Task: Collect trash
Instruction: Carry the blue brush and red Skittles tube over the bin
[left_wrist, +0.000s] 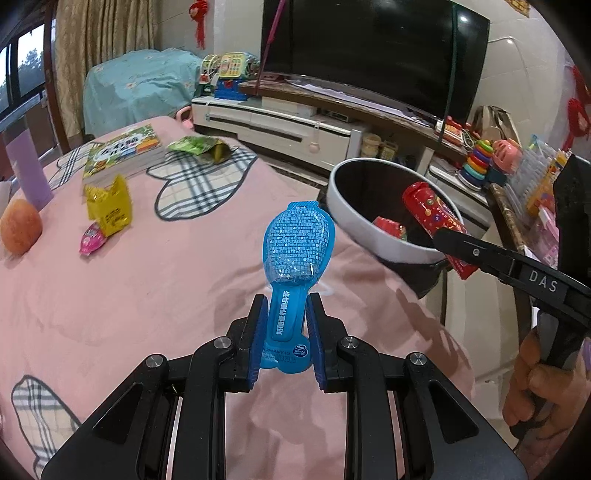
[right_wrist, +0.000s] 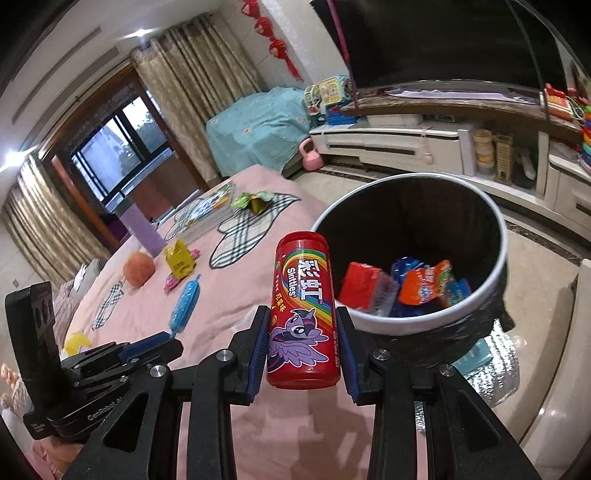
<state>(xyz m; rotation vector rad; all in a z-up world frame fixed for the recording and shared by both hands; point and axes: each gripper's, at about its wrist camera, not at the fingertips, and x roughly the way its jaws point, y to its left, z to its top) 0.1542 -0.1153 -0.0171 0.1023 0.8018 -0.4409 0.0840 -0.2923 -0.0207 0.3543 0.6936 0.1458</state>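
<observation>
My left gripper (left_wrist: 285, 312) is shut on a blue plastic wrapper (left_wrist: 295, 243), held above the pink bedspread (left_wrist: 147, 288). My right gripper (right_wrist: 302, 328) is shut on a red Skittles tube (right_wrist: 302, 306), close to the near rim of the round white bin (right_wrist: 495, 280). In the left wrist view the red tube (left_wrist: 428, 210) hangs over the bin (left_wrist: 354, 218) mouth, in the right gripper (left_wrist: 448, 240). The bin holds red, orange and blue wrappers (right_wrist: 424, 284). On the bed lie a yellow packet (left_wrist: 109, 206), a pink wrapper (left_wrist: 91, 240) and a green packet (left_wrist: 199, 146). The right wrist view also shows the blue wrapper (right_wrist: 184, 302) in the left gripper (right_wrist: 168, 338).
An orange fruit (left_wrist: 20, 230), a purple cup (left_wrist: 27, 173) and a book (left_wrist: 123, 153) also sit on the bed. A TV (left_wrist: 373, 55) on a white cabinet (left_wrist: 273, 122) stands behind, with toys (left_wrist: 480, 158) to its right. A hand (left_wrist: 532, 380) holds the right gripper.
</observation>
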